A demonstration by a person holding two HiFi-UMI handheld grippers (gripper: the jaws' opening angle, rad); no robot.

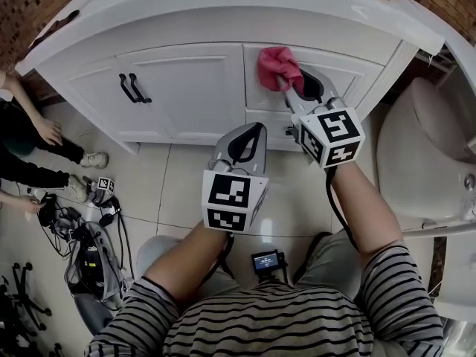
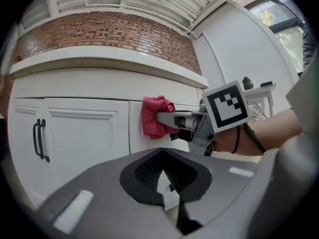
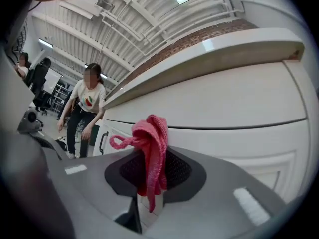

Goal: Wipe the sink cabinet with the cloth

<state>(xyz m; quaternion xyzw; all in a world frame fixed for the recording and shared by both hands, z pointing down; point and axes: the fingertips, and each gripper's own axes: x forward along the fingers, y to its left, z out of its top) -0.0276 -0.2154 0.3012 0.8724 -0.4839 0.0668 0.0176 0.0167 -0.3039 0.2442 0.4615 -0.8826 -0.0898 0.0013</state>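
Head view, centre top: the right gripper [image 1: 288, 86] is raised to the white sink cabinet [image 1: 186, 88], jaws clamped on the pink cloth [image 1: 279, 67]. The cloth bunches beyond the jaw tips and presses against a drawer front just under the countertop edge, right of the double doors with the black handles [image 1: 132, 88].

Right gripper view: the cloth [image 3: 152, 148] stands up from between the closed jaws of the right gripper [image 3: 149, 195]. Most of it is above the tips, a thin tail hangs below the pinch, and a loop sticks out to the left. The cabinet [image 3: 239, 118] fills the right of the frame. A person [image 3: 82, 111] stands at far left.

The left gripper [image 1: 251, 136] sits lower in the head view, near centre and apart from the cabinet. In its own view the left gripper [image 2: 167, 180] has its jaws together, nothing between them. Beyond them the cloth [image 2: 153, 116] is at centre against the cabinet [image 2: 75, 133].

A toilet [image 1: 424, 147] is at the right edge, and cabled gear [image 1: 85, 251] lies on the tiles at lower left.
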